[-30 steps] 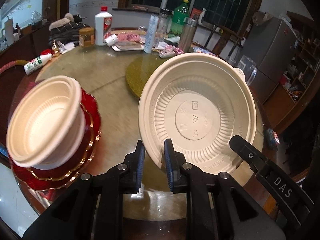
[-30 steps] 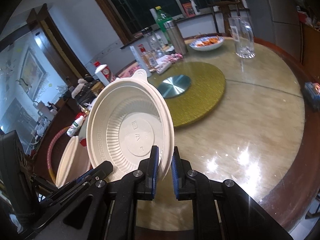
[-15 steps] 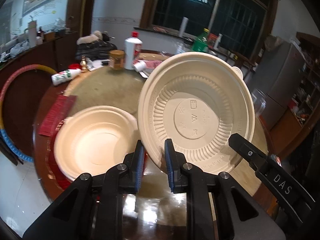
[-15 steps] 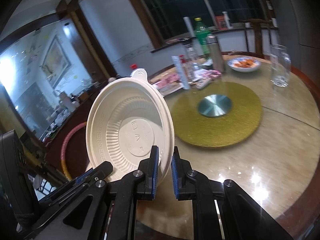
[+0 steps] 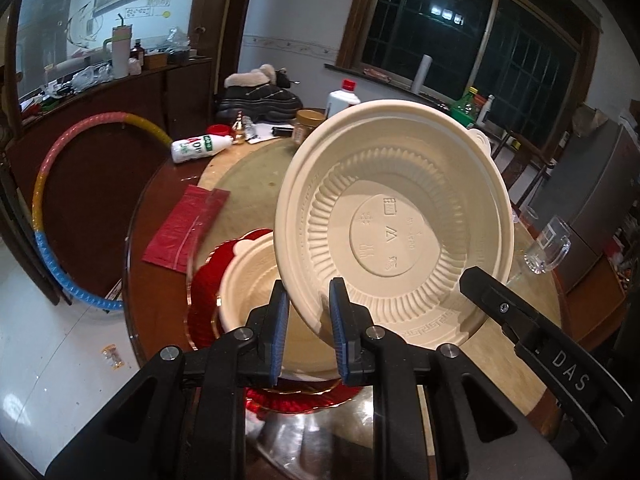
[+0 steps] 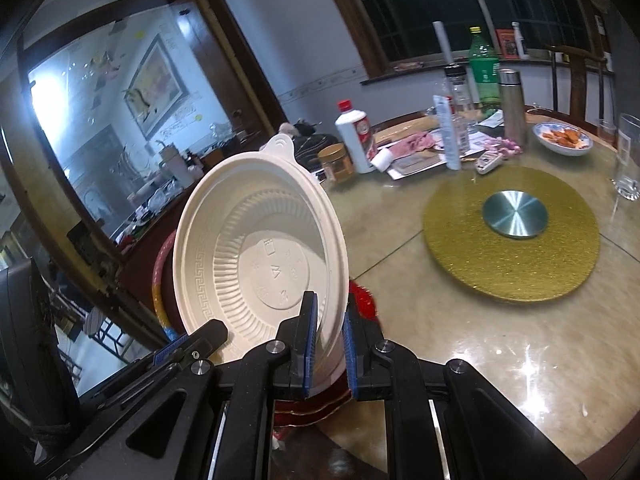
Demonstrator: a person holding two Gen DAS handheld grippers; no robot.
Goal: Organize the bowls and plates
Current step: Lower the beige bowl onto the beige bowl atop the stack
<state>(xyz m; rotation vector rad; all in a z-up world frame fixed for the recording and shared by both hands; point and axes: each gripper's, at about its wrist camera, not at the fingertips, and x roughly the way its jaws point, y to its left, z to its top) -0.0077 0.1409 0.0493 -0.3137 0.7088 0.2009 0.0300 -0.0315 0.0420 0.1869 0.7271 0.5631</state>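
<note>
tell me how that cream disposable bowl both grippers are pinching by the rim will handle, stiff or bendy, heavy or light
The cream bowl looks like thin moulded pulp or plastic, so probably very light. The left gripper and right gripper each pinch only its rim, which may flex. Its ribbed wall likely adds some stiffness, but a hard squeeze could crease it.

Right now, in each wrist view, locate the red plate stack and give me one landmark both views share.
Left wrist: red plate stack low and left of centre, under the second cream bowl, partly behind the held bowl.
Right wrist: only its edges show, low centre, behind the held bowl.
Shared landmark: white red-capped bottle.
</note>
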